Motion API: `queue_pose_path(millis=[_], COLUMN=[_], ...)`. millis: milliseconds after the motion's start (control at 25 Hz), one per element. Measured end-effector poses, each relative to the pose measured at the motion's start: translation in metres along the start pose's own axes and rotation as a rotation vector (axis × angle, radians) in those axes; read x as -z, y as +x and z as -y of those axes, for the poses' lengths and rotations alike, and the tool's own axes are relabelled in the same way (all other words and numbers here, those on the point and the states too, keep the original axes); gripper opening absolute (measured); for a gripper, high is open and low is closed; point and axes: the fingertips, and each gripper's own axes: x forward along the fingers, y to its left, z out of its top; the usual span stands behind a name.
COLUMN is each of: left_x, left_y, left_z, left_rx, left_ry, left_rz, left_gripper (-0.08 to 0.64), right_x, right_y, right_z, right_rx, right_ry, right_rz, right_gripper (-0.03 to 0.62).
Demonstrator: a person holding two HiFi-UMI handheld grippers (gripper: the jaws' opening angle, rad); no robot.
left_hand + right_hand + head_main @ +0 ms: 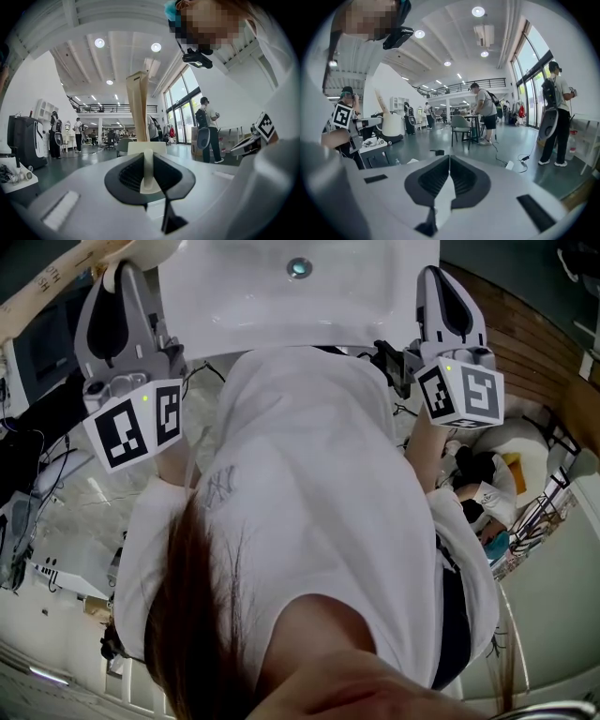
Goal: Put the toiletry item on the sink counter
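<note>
A cream tube (138, 105), the toiletry item, stands upright out of my left gripper (147, 161), crimped end up. The jaws are shut on its white lower end. In the head view that gripper (117, 273) is at the upper left, beside the white sink basin (234, 296) with its drain (299, 267). My right gripper (441, 277) is at the basin's right side. Its jaws (449, 161) are shut, pads meeting with nothing between them. The right gripper view also catches the tube (381, 101) far left. The person's white shirt hides the sink's near rim.
Both gripper views look out level into a large hall with several people (485, 112), a chair and table (461, 126) and a black machine (26, 140). Cables and gear (37, 474) lie on the floor at the left, and a seated person (483, 502) is at the right.
</note>
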Motion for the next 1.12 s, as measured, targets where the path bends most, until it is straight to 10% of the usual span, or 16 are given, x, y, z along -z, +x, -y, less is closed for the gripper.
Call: queue_pose_path(millis=[1120], left_x=[0.047], left_y=[0.040], left_z=[-0.028], left_rx=[-0.037], left_ry=[0.003], left_rz=[-0.019], left_gripper=[0.048], right_x=[0.010], right_y=[-0.008], right_z=[-0.002], right_rx=[0.059], right_ry=[-0.024], right_rz=[-0.087], right_gripper=[0.011])
